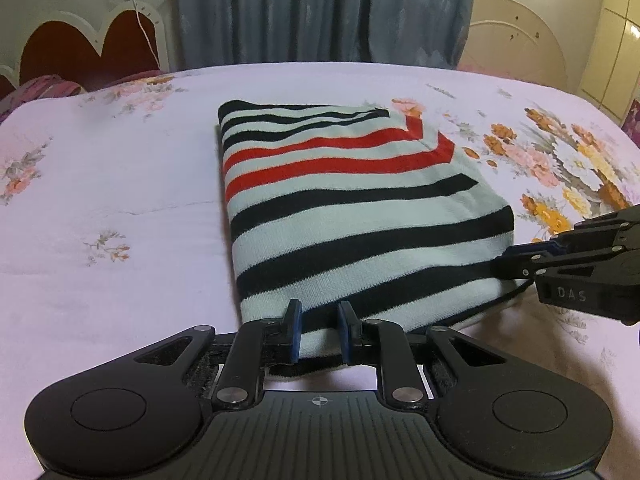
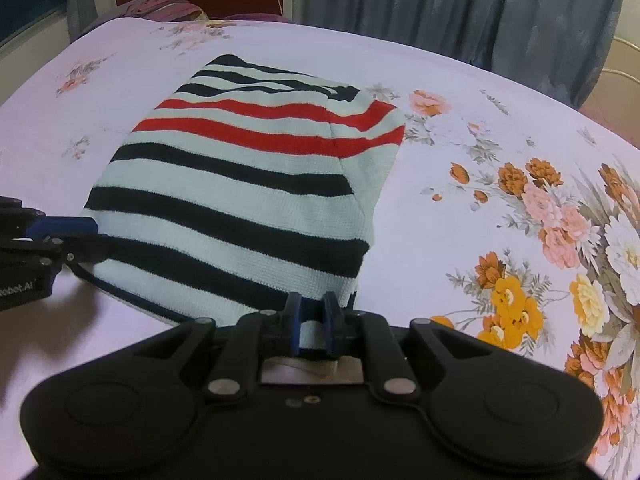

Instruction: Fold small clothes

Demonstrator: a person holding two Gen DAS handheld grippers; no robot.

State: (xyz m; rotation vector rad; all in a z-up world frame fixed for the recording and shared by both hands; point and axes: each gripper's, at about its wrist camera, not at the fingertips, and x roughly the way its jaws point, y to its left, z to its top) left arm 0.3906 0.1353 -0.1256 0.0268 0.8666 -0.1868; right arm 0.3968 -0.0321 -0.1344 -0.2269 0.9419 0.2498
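Tongs first: my left tongs (image 1: 319, 330) stand partly closed with the near hem of the striped garment (image 1: 352, 216) between the blue pads (image 1: 295, 330), cloth touching both. My right tongs (image 2: 310, 322) are narrower, pinched on the hem at the garment's near right corner. From the left wrist view, the right tongs reach in from the right at that same near edge; from the right wrist view, the left tongs (image 2: 60, 236) come in from the left. Beyond them the garment lies folded into a rough rectangle, black and red stripes on pale blue, flat on the bed (image 1: 100, 208) with its floral sheet. Farther back stand a headboard (image 1: 84, 46) and grey curtains (image 1: 320, 8).
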